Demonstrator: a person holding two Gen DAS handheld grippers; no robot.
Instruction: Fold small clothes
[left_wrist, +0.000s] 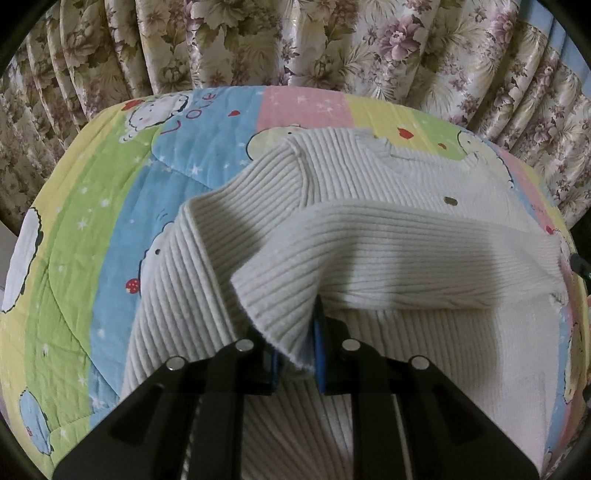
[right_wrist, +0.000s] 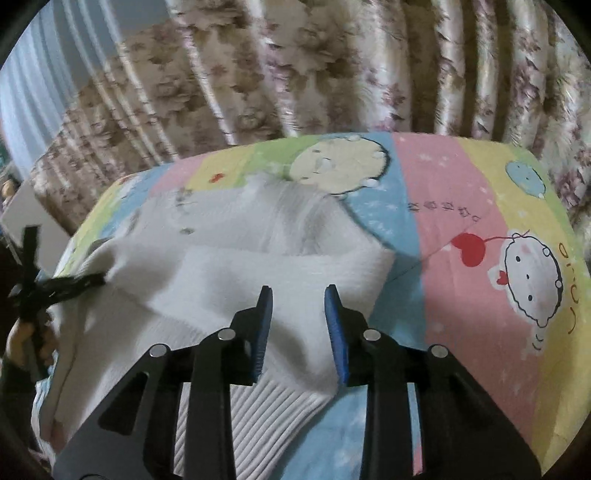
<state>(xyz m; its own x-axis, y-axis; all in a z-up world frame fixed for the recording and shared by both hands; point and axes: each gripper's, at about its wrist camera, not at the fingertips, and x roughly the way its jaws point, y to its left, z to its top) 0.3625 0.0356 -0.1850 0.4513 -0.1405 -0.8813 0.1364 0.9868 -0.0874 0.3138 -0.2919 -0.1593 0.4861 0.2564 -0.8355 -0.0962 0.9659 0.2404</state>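
On the left, the left hand-held gripper (left_wrist: 295, 354) is clenching a fold of the white ribbed sweater (left_wrist: 369, 236), its blue-padded fingers (left_wrist: 318, 354) closing on the fabric edge and lifting it so that a band of knit is draping across the view above the rest of the garment. The sweater is lying on the quilt (left_wrist: 74, 258), a patchwork of green, blue, pink and yellow panels with cartoon faces, stars and red hearts. A small round button (left_wrist: 450, 201) is showing on the flat part of the sweater beyond the lifted fold. Behind the quilt, a floral curtain (left_wrist: 258, 40) is hanging in pleats.

Moving right, the right wrist view is showing the same sweater (right_wrist: 258, 266) spreading over the left and middle of the quilt (right_wrist: 461, 206), with its ribbed hem (right_wrist: 258, 417) lying nearest the camera. The right hand-held gripper (right_wrist: 299, 332) is hanging released, its blue fingers (right_wrist: 338, 332) standing apart over the sweater's near right corner, with fabric visible in the gap between them; whether the tips are touching the knit is hard to tell. At the far left of this view, the other hand-held gripper is appearing as a dark blurred shape pinching the sweater's edge, with a person's hand (right_wrist: 22, 339) partly visible beneath it. To the right of the sweater, the pink and yellow panels of the quilt are lying bare, and the floral curtain (right_wrist: 332, 66) is filling the background.
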